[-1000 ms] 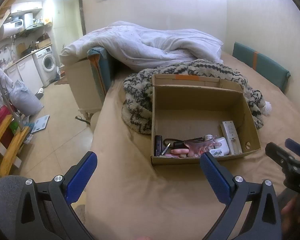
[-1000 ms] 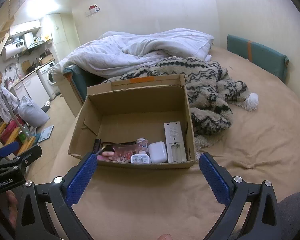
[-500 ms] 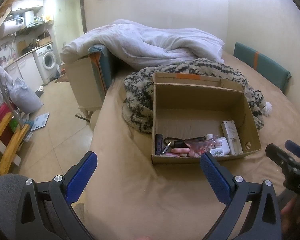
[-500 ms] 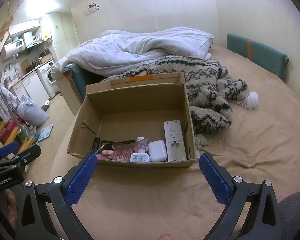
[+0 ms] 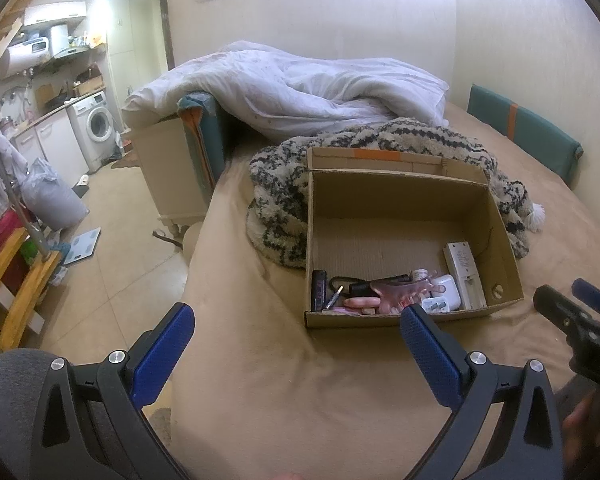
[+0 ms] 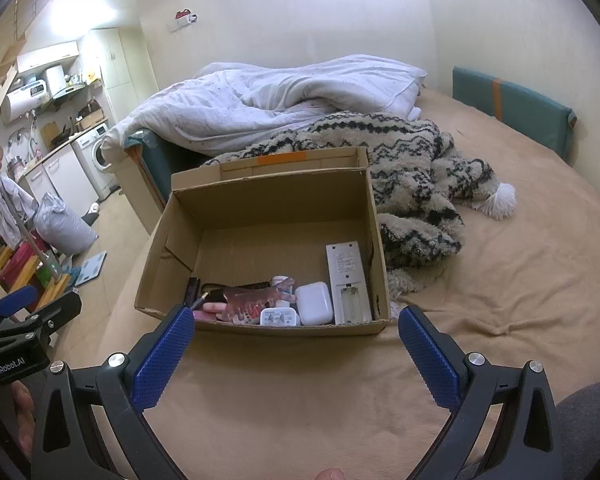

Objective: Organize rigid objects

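Rigid objects sit gathered along the near wall of an open cardboard box (image 6: pixel 260 208) on a tan bed (image 6: pixel 500 300): a white remote (image 6: pixel 348 280) with its battery bay exposed, a white earbud case (image 6: pixel 314 302), a white plug (image 6: pixel 280 316), a pink comb-like piece (image 6: pixel 252 300) and a dark stick (image 6: pixel 192 286). Nothing loose shows on the bed around the box, so the sorting looks largely finished. The left gripper (image 5: pixel 296 340) and right gripper (image 6: pixel 296 340) hover wide open and empty just short of the box.
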{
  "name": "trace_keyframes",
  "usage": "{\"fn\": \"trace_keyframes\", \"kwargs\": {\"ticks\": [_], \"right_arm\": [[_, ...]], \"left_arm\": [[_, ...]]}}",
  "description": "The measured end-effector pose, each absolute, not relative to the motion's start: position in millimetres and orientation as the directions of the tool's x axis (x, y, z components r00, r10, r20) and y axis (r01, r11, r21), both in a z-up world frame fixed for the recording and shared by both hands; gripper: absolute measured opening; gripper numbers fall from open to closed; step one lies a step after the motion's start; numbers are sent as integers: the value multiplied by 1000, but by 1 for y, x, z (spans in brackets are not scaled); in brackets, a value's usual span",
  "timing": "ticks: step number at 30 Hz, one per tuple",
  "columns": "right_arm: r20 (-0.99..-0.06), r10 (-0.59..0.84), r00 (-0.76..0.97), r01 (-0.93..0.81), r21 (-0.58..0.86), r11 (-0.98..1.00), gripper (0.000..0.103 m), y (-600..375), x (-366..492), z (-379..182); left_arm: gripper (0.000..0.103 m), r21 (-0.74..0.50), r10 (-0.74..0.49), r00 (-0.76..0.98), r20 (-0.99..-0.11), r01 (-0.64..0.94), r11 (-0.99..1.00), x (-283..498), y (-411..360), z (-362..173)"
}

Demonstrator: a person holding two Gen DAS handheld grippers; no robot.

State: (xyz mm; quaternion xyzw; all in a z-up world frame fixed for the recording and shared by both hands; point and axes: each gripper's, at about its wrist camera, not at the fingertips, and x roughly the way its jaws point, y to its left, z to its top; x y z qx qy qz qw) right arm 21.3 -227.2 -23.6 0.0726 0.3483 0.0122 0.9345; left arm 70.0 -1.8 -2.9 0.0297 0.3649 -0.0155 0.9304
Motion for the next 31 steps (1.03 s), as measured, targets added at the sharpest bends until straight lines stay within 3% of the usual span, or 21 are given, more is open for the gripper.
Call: {"fn": "trace_keyframes", "kwargs": {"ticks": [31], "right_arm": [[-641, 80, 764, 37, 167, 985, 103, -227, 20, -17]], "left_arm": [[103, 37, -22, 716, -698, 66, 997, 70, -5, -7]]}}
